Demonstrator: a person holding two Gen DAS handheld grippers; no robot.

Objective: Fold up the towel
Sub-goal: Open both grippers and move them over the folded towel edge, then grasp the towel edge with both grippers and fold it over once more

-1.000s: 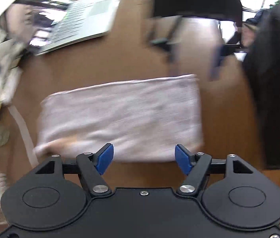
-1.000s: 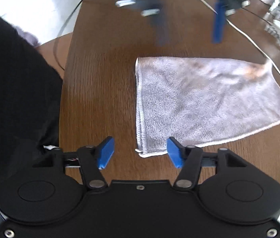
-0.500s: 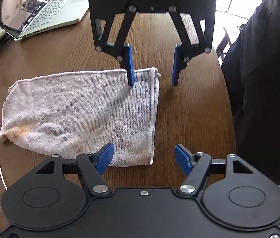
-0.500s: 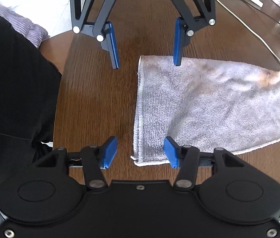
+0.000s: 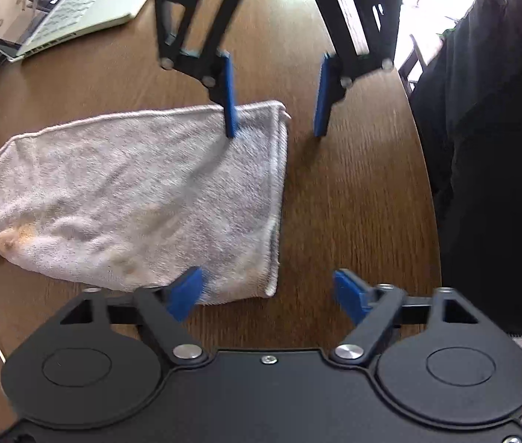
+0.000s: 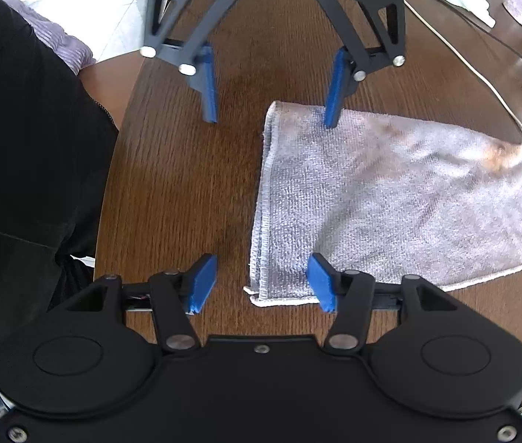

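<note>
Table (image 5: 353,192) of dark wood fills both views, and on it lies the towel (image 5: 143,199), already doubled over, pale and a little stained at its far corner. A person in black (image 6: 28,170) stands at the table's edge beside both tongs. A laptop (image 5: 76,7) sits well beyond the right tongs, and a white cable (image 6: 482,85) runs past the towel's far end.

Left tongs (image 5: 268,291) hang over one corner of the towel's short hemmed edge, their jaws opening wide; one finger (image 5: 185,291) sits above the cloth, the other over bare wood, nothing pressed between them. Right tongs (image 6: 257,280) hover at the other corner of that same short edge, jaws apart and opening slightly, again one finger (image 6: 322,282) above cloth and one off it, gripping nothing. Each pair shows in the other's view, facing it across the edge: right tongs (image 5: 274,110), left tongs (image 6: 272,99).

Towel's long axis runs away from that shared edge, sideways to both tongs and away from the person. Neither hand looks nearer; each has its own corner just below. The coming move likely depends on pinching both corners and carrying the short edge along that long axis to the far end.
</note>
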